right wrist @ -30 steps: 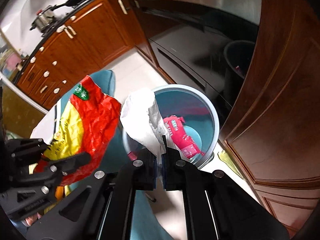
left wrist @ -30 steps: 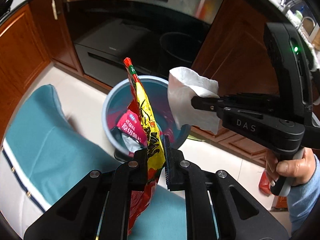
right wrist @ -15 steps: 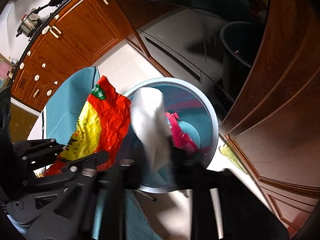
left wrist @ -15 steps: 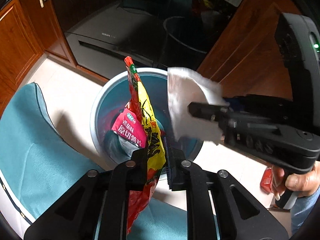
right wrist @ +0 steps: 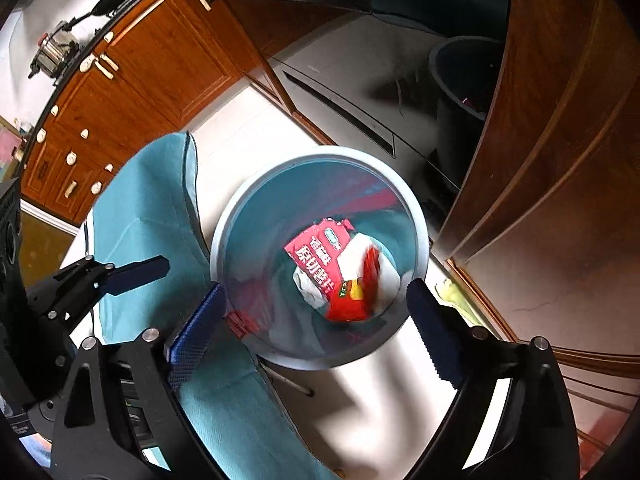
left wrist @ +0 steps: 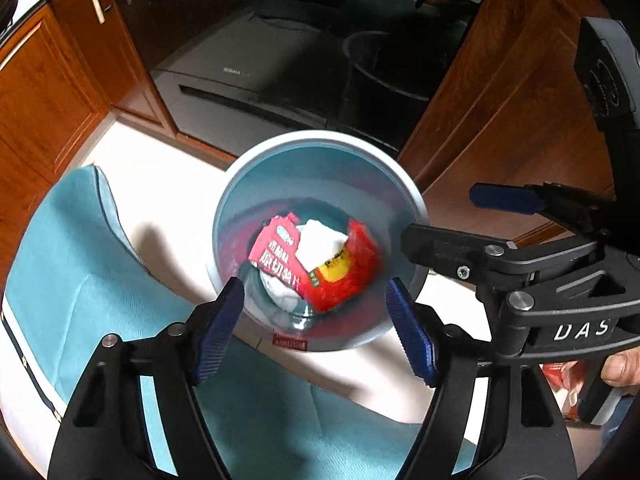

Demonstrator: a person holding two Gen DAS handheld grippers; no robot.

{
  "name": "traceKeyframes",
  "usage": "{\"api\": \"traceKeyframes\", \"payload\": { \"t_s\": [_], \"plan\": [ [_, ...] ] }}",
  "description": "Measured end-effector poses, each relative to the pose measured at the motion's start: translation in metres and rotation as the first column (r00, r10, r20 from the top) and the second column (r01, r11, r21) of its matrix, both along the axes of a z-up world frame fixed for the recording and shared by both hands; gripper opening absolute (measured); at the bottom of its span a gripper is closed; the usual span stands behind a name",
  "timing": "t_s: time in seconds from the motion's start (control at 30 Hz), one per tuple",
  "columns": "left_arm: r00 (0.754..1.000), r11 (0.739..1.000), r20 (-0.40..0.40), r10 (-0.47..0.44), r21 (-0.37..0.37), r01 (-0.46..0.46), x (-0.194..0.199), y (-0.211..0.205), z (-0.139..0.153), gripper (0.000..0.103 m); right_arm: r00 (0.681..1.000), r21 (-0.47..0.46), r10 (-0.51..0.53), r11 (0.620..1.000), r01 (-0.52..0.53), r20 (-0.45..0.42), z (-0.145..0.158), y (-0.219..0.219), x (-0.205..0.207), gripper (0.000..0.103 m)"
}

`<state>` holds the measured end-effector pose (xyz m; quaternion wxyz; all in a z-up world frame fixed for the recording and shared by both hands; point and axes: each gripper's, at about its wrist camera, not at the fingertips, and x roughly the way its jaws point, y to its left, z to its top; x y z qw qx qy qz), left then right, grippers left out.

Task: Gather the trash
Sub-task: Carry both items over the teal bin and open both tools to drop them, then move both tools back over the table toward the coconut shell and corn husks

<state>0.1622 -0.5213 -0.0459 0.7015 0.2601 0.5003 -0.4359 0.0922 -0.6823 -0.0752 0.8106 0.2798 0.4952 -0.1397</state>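
Observation:
A round blue-grey trash bin (left wrist: pixel 320 142) stands on the floor below both grippers; it also shows in the right wrist view (right wrist: pixel 320 160). Inside lie a pink snack packet (left wrist: pixel 276 250), a white tissue (left wrist: pixel 320 242) and a red-and-yellow wrapper (left wrist: pixel 344 270); the wrapper is blurred. My left gripper (left wrist: pixel 316 320) is open and empty above the bin's near rim. My right gripper (right wrist: pixel 316 328) is open and empty above the bin; it also shows in the left wrist view (left wrist: pixel 448 216) at the right.
A teal chair cushion (left wrist: pixel 80 280) sits beside the bin at the left. Wooden cabinets (left wrist: pixel 500 92) and a dark glass appliance (left wrist: pixel 260 60) stand behind the bin. A small red item (left wrist: pixel 556 372) lies on the floor at the right.
Both grippers have opened. The red-and-yellow wrapper left my left gripper and the white tissue left my right gripper; both now lie in the bin.

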Motion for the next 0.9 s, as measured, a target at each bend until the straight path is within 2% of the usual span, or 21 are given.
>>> {"api": "traceKeyframes", "payload": {
  "t_s": [0.23,0.37,0.5,0.6,0.67,0.9],
  "plan": [
    [1.0,1.0,0.019,0.006,0.029,-0.007,-0.009,0.018,0.01,0.076,1.0,-0.019,0.02,1.0,-0.021,-0.018,0.015,0.017,-0.01,0.087],
    [0.999,1.0,0.033,0.016,0.016,-0.016,-0.016,0.041,0.026,0.077,0.999,-0.032,0.045,0.998,-0.045,-0.003,0.033,0.035,-0.022,0.087],
    [0.997,0.999,0.065,0.04,-0.008,-0.039,-0.024,0.077,0.049,0.086,0.997,-0.043,0.08,0.996,-0.08,0.012,0.05,0.059,-0.032,0.087],
    [0.992,0.997,0.094,0.079,-0.03,-0.076,-0.03,0.112,0.067,0.096,0.993,-0.053,0.116,0.992,-0.115,0.022,0.062,0.082,-0.04,0.091],
    [0.989,0.994,0.112,0.1,-0.046,-0.096,-0.034,0.133,0.075,0.099,0.989,-0.064,0.146,0.988,-0.143,0.035,0.071,0.098,-0.046,0.092],
    [0.977,0.987,0.148,0.154,-0.059,-0.147,-0.051,0.205,0.097,0.099,0.969,-0.074,0.241,0.969,-0.238,0.047,0.099,0.16,-0.06,0.092]
  ]
}}
